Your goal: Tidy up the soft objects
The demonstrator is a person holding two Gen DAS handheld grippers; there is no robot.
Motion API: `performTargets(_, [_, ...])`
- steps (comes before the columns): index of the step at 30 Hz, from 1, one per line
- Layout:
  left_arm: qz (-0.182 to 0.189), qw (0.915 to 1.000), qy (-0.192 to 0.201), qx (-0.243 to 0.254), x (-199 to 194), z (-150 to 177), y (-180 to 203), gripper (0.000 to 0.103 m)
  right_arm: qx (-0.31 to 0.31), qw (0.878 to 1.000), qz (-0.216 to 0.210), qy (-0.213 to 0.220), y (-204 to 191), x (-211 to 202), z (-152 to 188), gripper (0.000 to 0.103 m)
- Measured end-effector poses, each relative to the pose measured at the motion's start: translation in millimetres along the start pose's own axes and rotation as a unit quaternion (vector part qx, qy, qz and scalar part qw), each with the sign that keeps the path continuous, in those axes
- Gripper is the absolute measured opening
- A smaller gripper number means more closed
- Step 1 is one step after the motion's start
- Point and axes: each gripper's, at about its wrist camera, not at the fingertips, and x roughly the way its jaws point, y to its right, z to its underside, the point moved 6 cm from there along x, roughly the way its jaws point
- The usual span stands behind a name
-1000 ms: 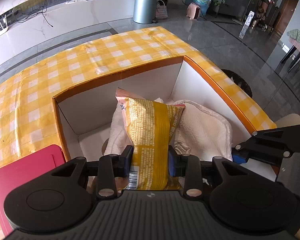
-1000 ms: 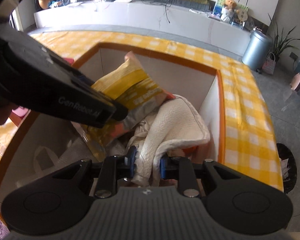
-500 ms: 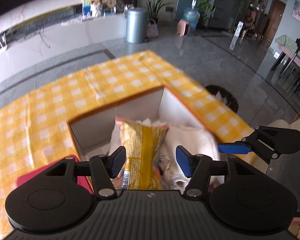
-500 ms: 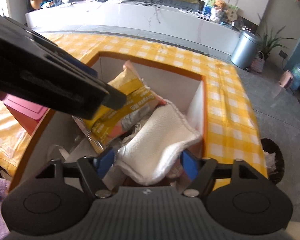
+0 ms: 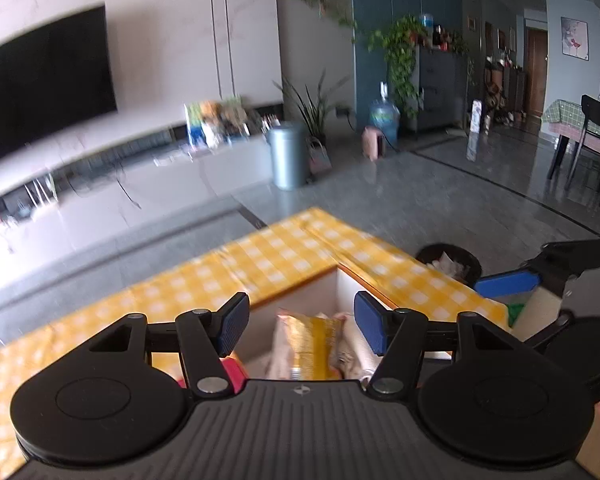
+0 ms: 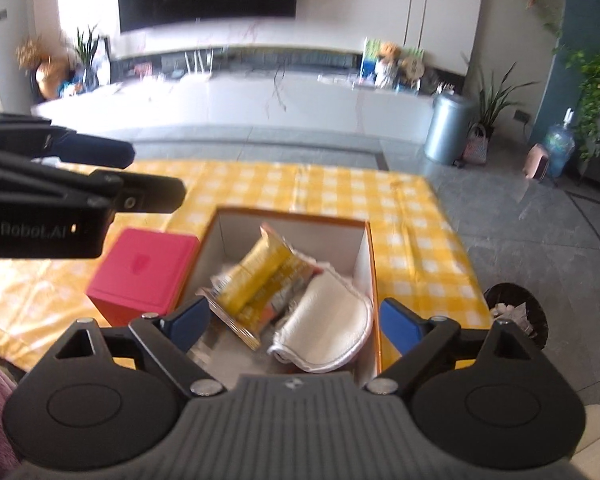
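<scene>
now the drop-off step looks finished: the yellow snack bag and white towel lie inside the box. the left gripper and right gripper, jaws just opened, hang spread and empty above it; next comes finding another soft item.

A glossy, crinkled foil snack bag and a nubby white terry cloth are seen in a box of matt white card. The table is covered in checked yellow cloth. A smooth matt pink box lies at nine o'clock. The floor is polished to a gloss.
</scene>
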Motion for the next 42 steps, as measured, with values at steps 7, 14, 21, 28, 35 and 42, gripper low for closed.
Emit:
performTargets(7, [-0.042,0.998,0.046,0.012,-49,9,-10,0.071,0.018,0.999,-0.002,0.037,-23,-45,1,0.097])
performTargets(14, [-0.073,0.9932,0.088,0.022,-82,32,-12,0.071,0.037,0.997,0.006,0.062,-42,-69,22,0.098])
performTargets(21, [-0.135,0.9847,0.108,0.023,-100,66,-15,0.087,0.06,0.992,0.035,0.104,-61,-87,57,0.1])
performTargets(28, [-0.158,0.9822,0.094,-0.038,-104,98,-34,0.094,0.056,0.987,0.077,0.13,-83,-83,89,0.1])
performTargets(35, [-0.182,0.9777,0.075,-0.072,-104,135,-50,0.094,0.068,0.986,0.095,0.123,-87,-62,115,0.1])
performTargets(42, [-0.183,0.9795,0.031,-0.079,-87,165,-49,0.094,0.071,0.988,0.09,0.1,-92,-37,131,0.1])
